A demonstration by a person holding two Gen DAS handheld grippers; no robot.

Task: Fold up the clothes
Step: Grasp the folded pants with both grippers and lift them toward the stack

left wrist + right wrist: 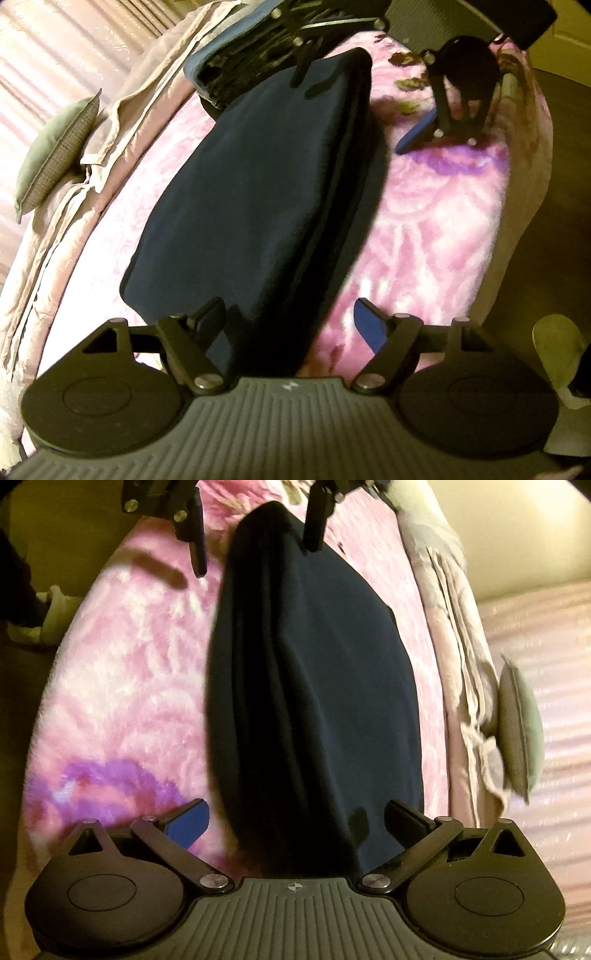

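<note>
A dark navy folded garment (266, 184) lies lengthwise on a pink floral blanket (424, 221). My left gripper (290, 317) is open and straddles its near end, one finger on each side. The right gripper (365, 99) appears at the garment's far end in the left wrist view, open. In the right wrist view the same garment (314, 686) runs away from me. My right gripper (295, 818) is open with the garment's near end between its fingers. The left gripper (258, 554) shows at the far end, open, one finger over the cloth.
A dark pile of other clothes (240, 66) lies beyond the garment. Beige bedding (122, 110) and a grey-green cushion (55, 155) line the bed's side, also in the right wrist view (521, 731). The bed edge and dark floor (546, 203) are to the right.
</note>
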